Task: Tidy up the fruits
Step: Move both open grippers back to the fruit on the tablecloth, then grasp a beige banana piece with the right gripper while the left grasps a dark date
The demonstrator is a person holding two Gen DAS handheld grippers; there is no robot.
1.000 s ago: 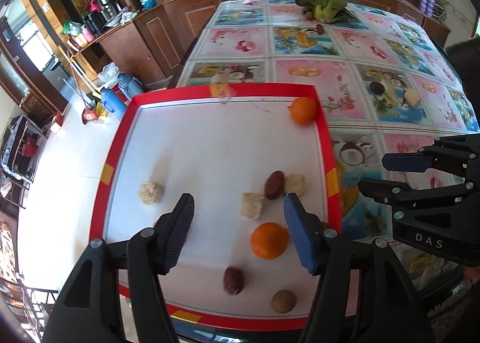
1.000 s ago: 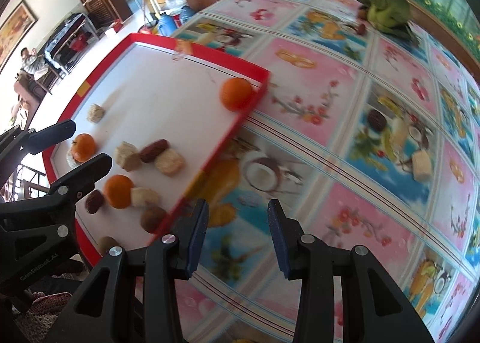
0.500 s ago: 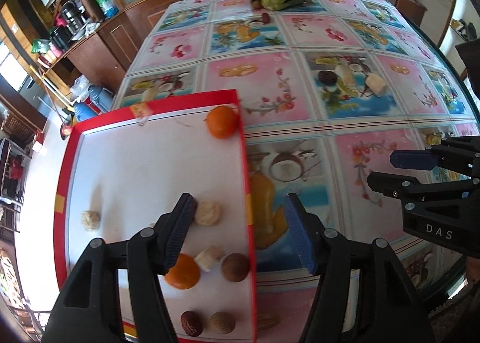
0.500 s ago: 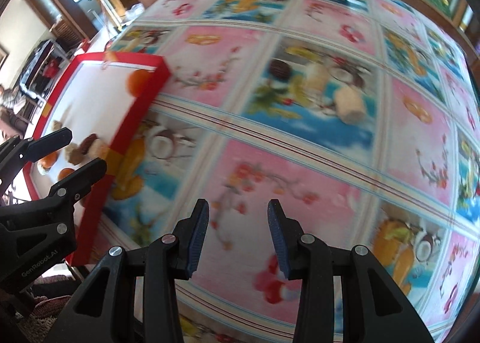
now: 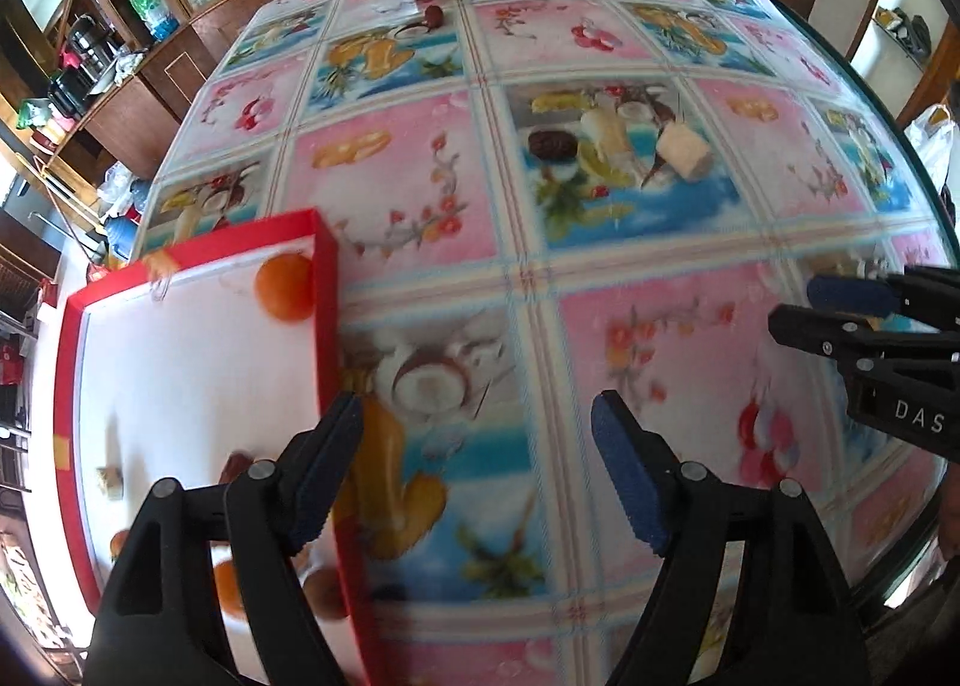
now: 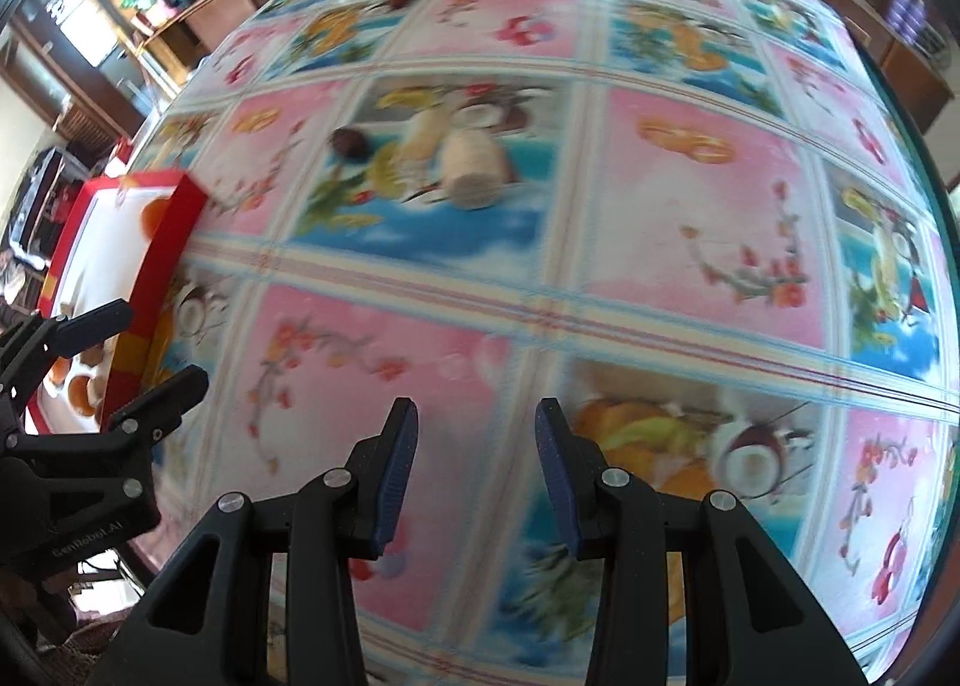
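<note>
orange (image 5: 284,287): round, sits in the far corner of the red-rimmed white tray (image 5: 327,290), against its wall | dark date (image 5: 551,143): lies out on the fruit-print tablecloth, well apart from the tray | pale cut chunk (image 5: 684,150): rests near the date, same blue square | more fruit at the tray's near end, blurred
</note>
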